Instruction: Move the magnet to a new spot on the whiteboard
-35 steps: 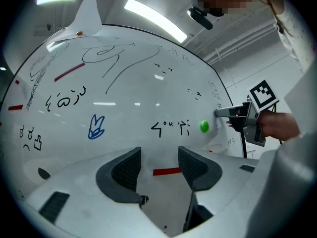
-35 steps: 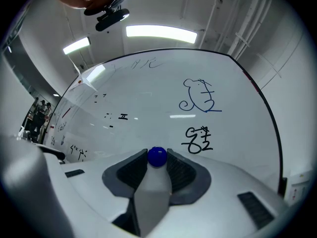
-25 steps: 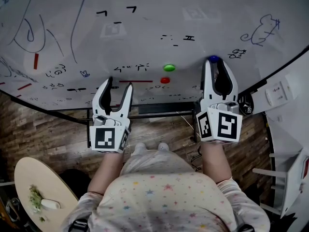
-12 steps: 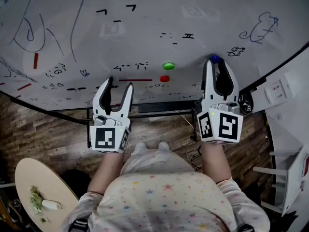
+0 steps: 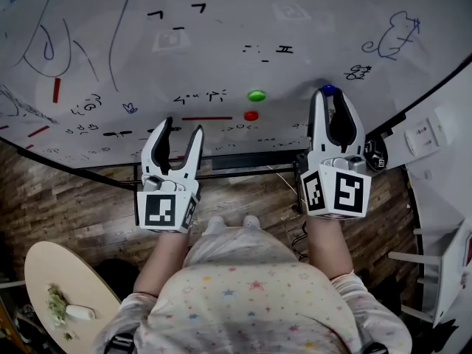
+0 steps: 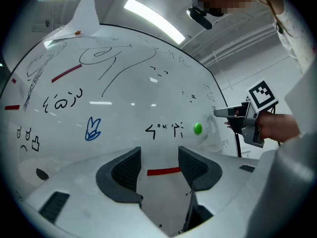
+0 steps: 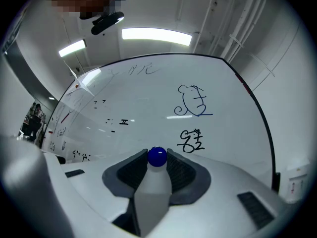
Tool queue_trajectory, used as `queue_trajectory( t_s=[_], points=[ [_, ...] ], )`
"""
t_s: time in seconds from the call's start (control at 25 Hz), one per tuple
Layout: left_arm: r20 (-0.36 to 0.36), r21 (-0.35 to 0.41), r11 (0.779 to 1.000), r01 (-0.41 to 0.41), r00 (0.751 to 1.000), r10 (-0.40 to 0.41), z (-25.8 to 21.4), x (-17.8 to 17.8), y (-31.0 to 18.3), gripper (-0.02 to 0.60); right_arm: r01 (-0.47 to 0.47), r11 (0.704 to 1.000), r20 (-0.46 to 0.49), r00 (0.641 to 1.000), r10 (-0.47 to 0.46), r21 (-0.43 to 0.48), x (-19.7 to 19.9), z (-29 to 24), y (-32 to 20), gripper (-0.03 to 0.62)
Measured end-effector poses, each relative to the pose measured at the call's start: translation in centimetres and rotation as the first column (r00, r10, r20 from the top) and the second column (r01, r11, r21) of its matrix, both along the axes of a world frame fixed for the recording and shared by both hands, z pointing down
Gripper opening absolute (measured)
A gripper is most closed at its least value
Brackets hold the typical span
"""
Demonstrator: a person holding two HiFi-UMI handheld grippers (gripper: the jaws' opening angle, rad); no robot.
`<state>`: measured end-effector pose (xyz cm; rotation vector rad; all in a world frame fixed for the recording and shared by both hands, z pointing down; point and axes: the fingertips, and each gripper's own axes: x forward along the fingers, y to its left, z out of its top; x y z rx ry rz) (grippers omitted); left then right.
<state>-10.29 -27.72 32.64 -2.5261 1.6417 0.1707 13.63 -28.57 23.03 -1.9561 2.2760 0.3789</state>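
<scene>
Reading the whiteboard (image 5: 221,57) first: nothing on it resolves into words or a brand, only doodles and strokes. All places below are given from the blue magnet (image 5: 327,90).

- Board: bare white surface runs up and up-left of the magnet. Its black frame edge cuts diagonally just right of the magnet, so there is little room that way. The lower frame edge passes below it.
- Round wooden table (image 5: 51,271): far down-left, well apart from the board.
- Right gripper (image 5: 329,99): jaws pinched on the magnet, tips against the board. In the right gripper view the blue magnet (image 7: 157,156) sits squeezed between the two dark pads of the right gripper (image 7: 157,163).
- Left gripper (image 5: 183,126): well left and slightly below, jaws spread, nothing held. In the left gripper view the left gripper (image 6: 159,163) frames a red line (image 6: 163,171) in its gap. Can't tell if the tips touch the board.
- Blue mouse doodle (image 5: 391,39): up-right, close to the frame edge; also seen at (image 7: 190,100).
- Black scribble (image 5: 359,72): just up-right, unreadable.
- Black double-bar mark (image 5: 285,49): up-left.
- Green magnet (image 5: 256,95): left, level, clear gap between.
- Red magnet (image 5: 251,115): left and slightly lower, just under the green one.
</scene>
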Motion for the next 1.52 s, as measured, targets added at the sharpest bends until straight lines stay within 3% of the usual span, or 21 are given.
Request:
queue_trajectory(
  t_s=[0.44,0.68,0.88,1.52],
  points=[
    [0.014,0.016,1.000,0.006,1.000,-0.006,-0.9,-0.5,1.6,0.213,0.006,1.000,0.012,1.000,-0.006,0.007,0.0,0.0,1.5,0.121],
    [0.009,0.039,0.999,0.010,1.000,-0.011,-1.5,-0.9,2.7,0.133,0.022,1.000,-0.002,1.000,-0.022,-0.019,-0.5,0.6,2.1,0.121],
    [0.004,0.019,0.999,-0.032,0.999,0.032,-1.0,-0.7,3.2,0.072,0.029,0.999,-0.001,1.000,-0.029,-0.018,-0.9,0.8,2.9,0.121],
    [0.030,0.015,0.997,-0.081,0.996,0.080,-0.6,-2.8,3.6,0.038,-0.045,0.998,0.026,0.999,0.046,-0.042,-1.3,2.7,4.3,0.121]
  ],
)
